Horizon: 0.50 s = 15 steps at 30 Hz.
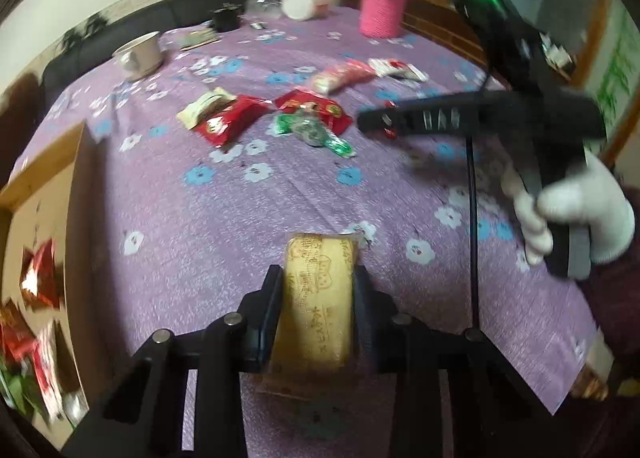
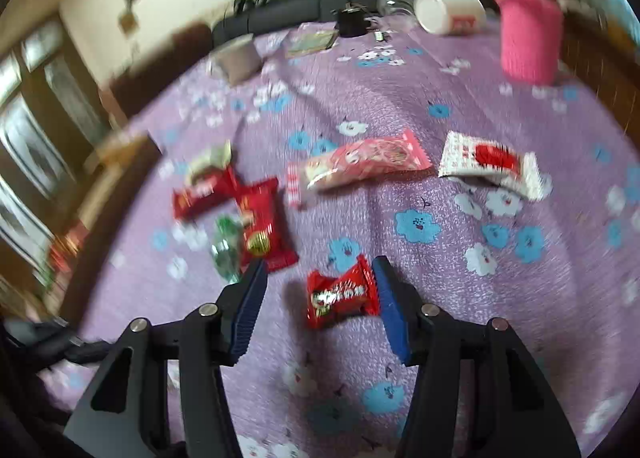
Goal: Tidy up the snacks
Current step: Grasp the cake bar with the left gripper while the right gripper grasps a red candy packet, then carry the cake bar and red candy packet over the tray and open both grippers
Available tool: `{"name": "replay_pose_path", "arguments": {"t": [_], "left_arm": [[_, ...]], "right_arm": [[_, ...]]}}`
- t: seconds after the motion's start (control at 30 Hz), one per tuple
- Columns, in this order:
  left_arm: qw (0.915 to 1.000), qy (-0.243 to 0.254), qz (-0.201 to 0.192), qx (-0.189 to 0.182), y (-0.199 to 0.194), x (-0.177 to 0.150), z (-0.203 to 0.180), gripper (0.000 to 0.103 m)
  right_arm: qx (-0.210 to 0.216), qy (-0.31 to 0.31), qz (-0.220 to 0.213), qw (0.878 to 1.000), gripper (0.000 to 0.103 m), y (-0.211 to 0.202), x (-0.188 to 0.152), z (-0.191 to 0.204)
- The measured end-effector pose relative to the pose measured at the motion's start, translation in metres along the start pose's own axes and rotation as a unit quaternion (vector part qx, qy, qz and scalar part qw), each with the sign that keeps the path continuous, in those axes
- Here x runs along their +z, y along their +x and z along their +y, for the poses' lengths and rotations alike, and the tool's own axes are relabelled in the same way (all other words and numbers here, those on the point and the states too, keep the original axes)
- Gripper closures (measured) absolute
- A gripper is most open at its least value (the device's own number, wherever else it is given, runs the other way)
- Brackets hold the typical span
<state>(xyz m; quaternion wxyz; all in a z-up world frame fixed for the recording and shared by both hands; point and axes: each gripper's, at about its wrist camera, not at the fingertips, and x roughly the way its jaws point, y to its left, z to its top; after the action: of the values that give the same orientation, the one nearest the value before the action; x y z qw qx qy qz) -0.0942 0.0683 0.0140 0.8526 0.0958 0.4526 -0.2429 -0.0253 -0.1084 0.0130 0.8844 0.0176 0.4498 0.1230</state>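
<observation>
My left gripper (image 1: 318, 278) is shut on a beige snack packet (image 1: 318, 298) and holds it above the purple flowered tablecloth (image 1: 240, 217). A cardboard box (image 1: 44, 242) with several red packets inside stands at the left edge. My right gripper (image 2: 320, 270) is open, its blue pads either side of a small red candy packet (image 2: 340, 294) lying on the cloth. From the left wrist view the right gripper (image 1: 372, 121) hovers over the table at the right. Red packets (image 2: 260, 221), a green packet (image 2: 224, 250), a pink packet (image 2: 364, 161) and a white-red packet (image 2: 492, 165) lie beyond.
A pink knitted jar (image 1: 380, 5), a white tub on its side (image 1: 306, 1), a glass bowl (image 1: 262, 3), a small black pot (image 1: 226, 17) and a white cup (image 1: 140, 51) stand along the table's far side. A dark sofa runs behind.
</observation>
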Motion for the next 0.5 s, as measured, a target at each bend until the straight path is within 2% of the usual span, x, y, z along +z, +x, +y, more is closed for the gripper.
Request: {"name": "replay_pose_path", "arguments": {"t": [0.03,0.13,0.33,0.5], "left_arm": [[0.9999,-0.011,-0.003,-0.001,-0.002,-0.002,0.002,0.069],[0.9982,-0.052,-0.025,-0.021,-0.014,-0.007,0.013,0.069],[0.9920,-0.100,-0.066,-0.040,-0.039,-0.016,0.031,0.069],[0.9805,-0.155,-0.107,-0.054,-0.065,-0.029,0.054,0.070]], "right_arm": [[-0.018,-0.015,0.002,1.000,0.072,0.000,-0.001,0.005],[-0.017,-0.014,0.004,1.000,0.079,-0.004,-0.005,0.005],[0.012,0.011,-0.014,1.000,0.080,-0.027,-0.016,-0.003],[0.054,0.005,-0.032,0.998,0.080,-0.050,-0.016,0.017]]}}
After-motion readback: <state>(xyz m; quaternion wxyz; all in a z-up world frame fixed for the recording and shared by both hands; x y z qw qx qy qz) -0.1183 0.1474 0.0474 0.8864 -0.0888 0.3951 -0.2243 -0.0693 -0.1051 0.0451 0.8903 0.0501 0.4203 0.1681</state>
